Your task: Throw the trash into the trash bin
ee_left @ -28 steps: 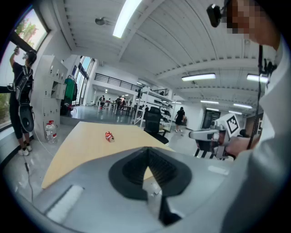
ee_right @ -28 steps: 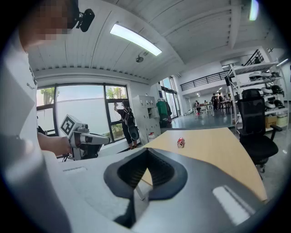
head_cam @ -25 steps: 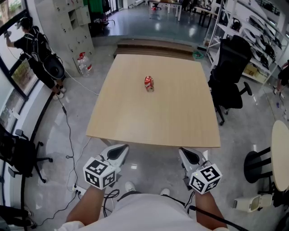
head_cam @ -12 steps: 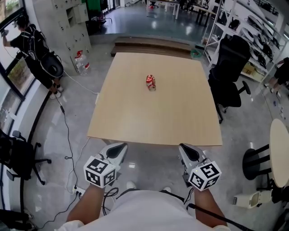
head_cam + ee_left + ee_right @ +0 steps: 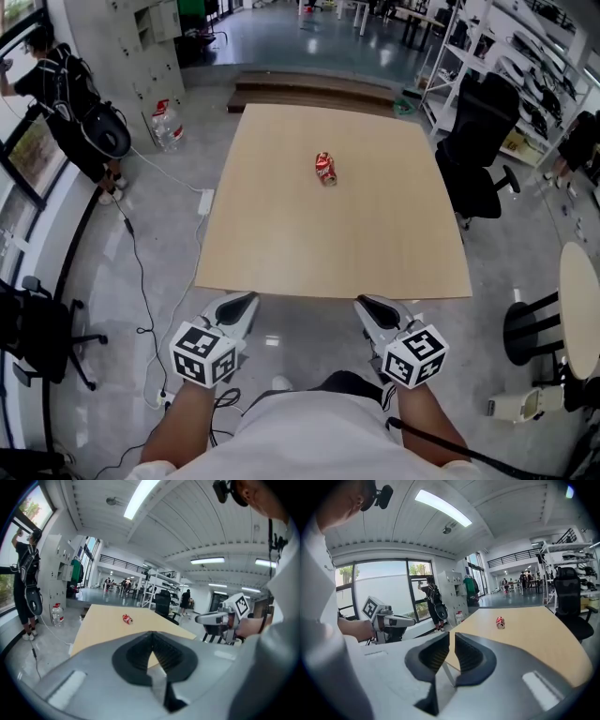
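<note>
Pale wooden table (image 5: 281, 216) bears crumpled red can (image 5: 325, 169); left tongs (image 5: 247, 299) closed, right tongs (image 5: 365, 304) just parting, empty

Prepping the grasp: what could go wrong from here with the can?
1. The can lies on its side mid-table; a nudge could roll it away.
2. The right gripper has just been opening, yet its jaws show only a slit with nothing between; the left gripper is shut. Both look too narrow for it.
3. No bin is clearly in view.
</note>
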A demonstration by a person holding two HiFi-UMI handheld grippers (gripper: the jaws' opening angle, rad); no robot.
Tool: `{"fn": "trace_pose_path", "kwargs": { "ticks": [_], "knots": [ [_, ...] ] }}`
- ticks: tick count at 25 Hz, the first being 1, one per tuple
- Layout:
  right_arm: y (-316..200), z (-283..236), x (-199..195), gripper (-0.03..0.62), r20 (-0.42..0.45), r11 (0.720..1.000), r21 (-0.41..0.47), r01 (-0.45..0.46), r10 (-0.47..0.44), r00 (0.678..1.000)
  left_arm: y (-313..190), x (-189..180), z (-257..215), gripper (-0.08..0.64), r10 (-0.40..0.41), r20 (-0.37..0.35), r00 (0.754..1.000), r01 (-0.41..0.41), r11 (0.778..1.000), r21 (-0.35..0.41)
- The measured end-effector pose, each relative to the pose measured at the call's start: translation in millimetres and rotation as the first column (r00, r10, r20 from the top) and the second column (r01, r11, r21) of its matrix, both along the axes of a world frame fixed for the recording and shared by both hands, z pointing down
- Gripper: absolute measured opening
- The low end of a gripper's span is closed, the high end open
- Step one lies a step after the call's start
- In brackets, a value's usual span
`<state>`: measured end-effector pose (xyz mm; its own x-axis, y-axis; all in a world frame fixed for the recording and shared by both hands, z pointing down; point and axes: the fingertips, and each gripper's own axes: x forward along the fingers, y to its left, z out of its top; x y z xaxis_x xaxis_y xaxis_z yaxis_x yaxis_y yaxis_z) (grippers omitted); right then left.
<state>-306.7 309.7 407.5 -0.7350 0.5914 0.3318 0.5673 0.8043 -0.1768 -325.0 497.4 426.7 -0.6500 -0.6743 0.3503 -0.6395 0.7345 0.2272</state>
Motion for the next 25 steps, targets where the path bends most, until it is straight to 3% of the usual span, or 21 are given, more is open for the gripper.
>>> {"fn": "trace_pose_path", "kwargs": {
  "ticks": [9,13,19,25],
  "knots": [
    [11,8,-42,0.04,-0.034,1.0,0.017,0.004,-0.003,0.999,39,-12,10,0.003,-0.076,-0.036,0.996,0.076,0.997,-0.001],
    [12,15,-72,0.04,-0.05,1.0,0.011,0.006,-0.006,0.999,54,-21,19,0.003,-0.102,-0.038,0.994,0.1,0.994,-0.041],
    [0,29,-134,0.04,-0.064,0.999,0.045,-0.024,0.026,0.998,63,-52,25,0.003,-0.151,-0.064,0.986,0.148,0.988,-0.054],
    [-18,43,-202,0.051,-0.087,0.996,0.075,-0.045,0.051,0.995,39,-89,27,0.003,-0.141,-0.088,0.986,0.137,0.989,-0.053]
  ]
}}
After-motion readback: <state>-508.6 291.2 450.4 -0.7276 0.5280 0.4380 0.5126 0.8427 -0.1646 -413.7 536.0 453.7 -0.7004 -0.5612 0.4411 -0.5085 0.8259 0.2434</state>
